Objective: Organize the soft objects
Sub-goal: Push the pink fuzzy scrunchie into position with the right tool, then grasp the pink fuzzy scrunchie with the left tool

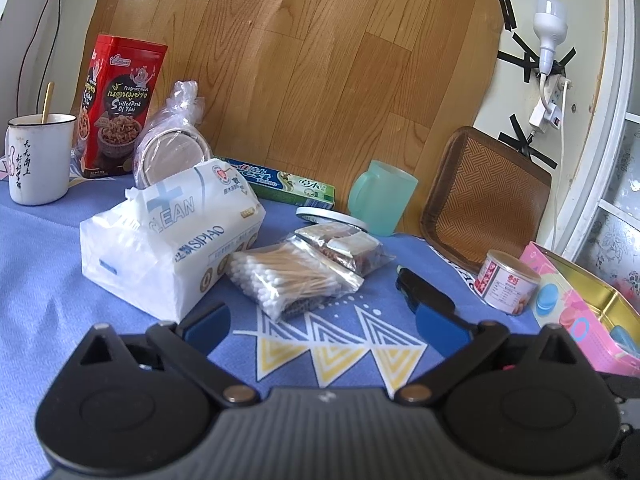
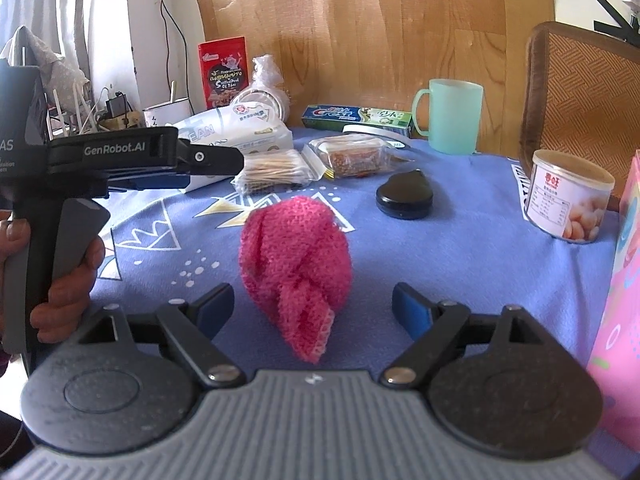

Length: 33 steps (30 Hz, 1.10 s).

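Right wrist view: the right tongs [image 2: 313,307] stand wide apart over the blue-clothed desk [image 2: 460,248], and a knotted pink knit cloth [image 2: 294,264] lies on the desk between the two blue pads; neither pad touches it, so it is not gripped. Left of it, a hand [image 2: 66,280] holds the handle of the left tongs, whose black body reaches in from the left edge above the cloth's far left side. Beyond the pink cloth, toward the far side, lie a bag of cotton swabs [image 2: 276,170] and a clear bag of snacks [image 2: 352,156], with a white tissue pack [image 2: 236,130] to their left. A black drop-shaped case [image 2: 404,194] sits to the right of the cloth, well apart from it, and a small tin can [image 2: 568,196] stands farther right, next to a pink box [image 2: 620,300] at the right edge. At the far edge are a toothpaste box [image 2: 356,116], a green mug [image 2: 452,116] and a red snack tin [image 2: 223,72]. In the left wrist view, the left tongs [image 1: 322,326] are spread fully open with nothing between the pads; the tissue pack [image 1: 168,240] is just beyond the left pad, the swab bag [image 1: 288,280] straight ahead, and a white enamel cup [image 1: 40,158] stands at the far left.
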Tool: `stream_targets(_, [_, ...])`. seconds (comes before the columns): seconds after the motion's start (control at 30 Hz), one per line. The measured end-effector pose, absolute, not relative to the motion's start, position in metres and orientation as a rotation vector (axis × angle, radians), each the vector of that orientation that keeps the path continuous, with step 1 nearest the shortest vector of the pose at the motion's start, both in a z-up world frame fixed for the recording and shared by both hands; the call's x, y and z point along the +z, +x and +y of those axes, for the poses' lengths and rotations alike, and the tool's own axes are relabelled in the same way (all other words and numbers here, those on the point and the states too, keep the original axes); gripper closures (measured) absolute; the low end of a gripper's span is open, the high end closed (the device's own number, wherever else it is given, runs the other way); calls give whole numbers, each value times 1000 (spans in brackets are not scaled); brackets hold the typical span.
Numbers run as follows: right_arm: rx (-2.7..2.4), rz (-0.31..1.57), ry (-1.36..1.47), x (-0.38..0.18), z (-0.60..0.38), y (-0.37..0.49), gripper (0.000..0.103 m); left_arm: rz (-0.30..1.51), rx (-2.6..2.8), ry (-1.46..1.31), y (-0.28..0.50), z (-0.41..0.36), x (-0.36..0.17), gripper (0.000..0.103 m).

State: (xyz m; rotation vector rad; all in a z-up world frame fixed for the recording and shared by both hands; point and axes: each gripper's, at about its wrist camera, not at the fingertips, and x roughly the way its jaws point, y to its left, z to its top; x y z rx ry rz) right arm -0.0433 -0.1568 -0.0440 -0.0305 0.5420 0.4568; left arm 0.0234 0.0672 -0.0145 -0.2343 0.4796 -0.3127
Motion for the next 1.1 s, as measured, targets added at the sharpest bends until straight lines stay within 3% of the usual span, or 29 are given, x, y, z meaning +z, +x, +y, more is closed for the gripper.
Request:
stream_targets(0.9, [457,540,1,-44,-166,-41,15,501,-315,-267,27,72,-16,0])
stream_targets(1.1, [455,544,3,-44,-165,-41,14,539,-379,-389,23,89,-15,0])
